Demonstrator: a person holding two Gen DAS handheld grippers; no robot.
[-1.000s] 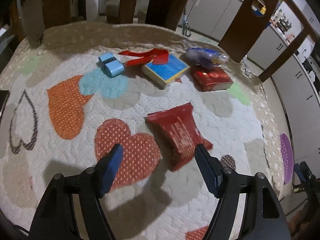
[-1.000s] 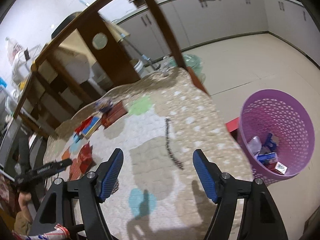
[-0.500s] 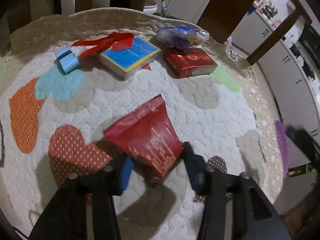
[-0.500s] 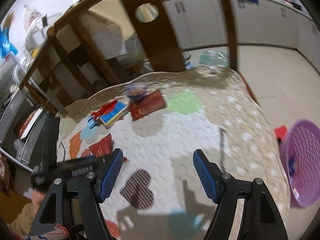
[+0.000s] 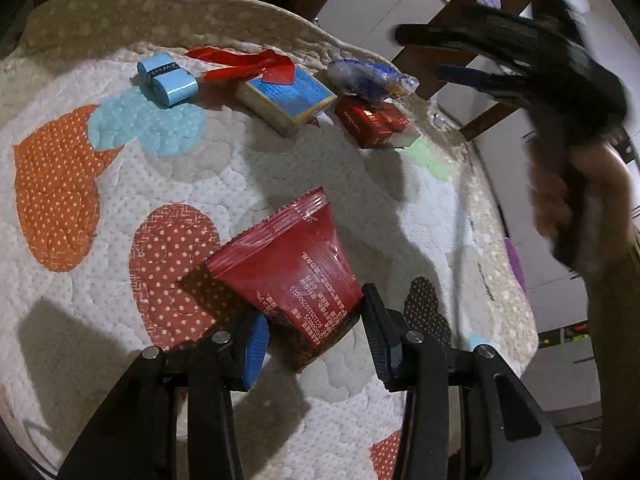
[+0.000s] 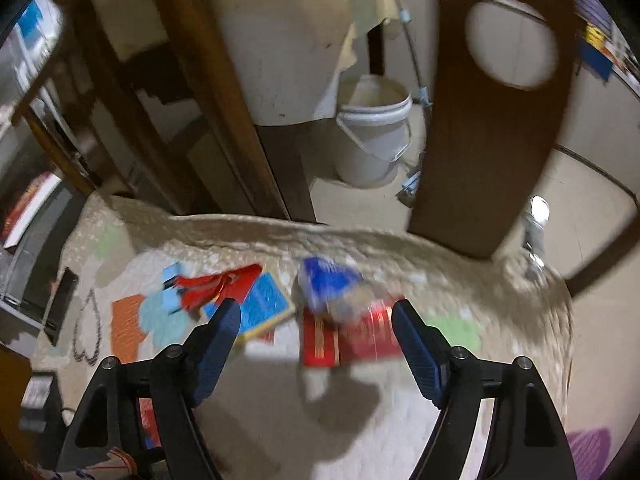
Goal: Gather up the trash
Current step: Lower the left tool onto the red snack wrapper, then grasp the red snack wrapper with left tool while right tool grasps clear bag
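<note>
Left gripper [image 5: 316, 332]: black frame, triangular cut-outs, silver screw heads, blue ribbed pads [image 5: 256, 344] at 7 o'clock w/ dark partner opposite. Right gripper [image 6: 316, 328]: same black build, blue pads [image 6: 416, 348], silver screws. Bare skin, brownish sleeve at 3 o'clock in left view, blurred.

You are working over a quilted heart-patterned cover [image 5: 256, 176], with a red packet [image 5: 292, 276] nearest you. At its far edge lie a blue roll [image 5: 166, 80], a red ribbon [image 5: 248, 65], a blue-topped box [image 5: 286, 98], a red box [image 5: 372, 122], and what may be a crumpled plastic wrapper [image 5: 370, 78].
</note>
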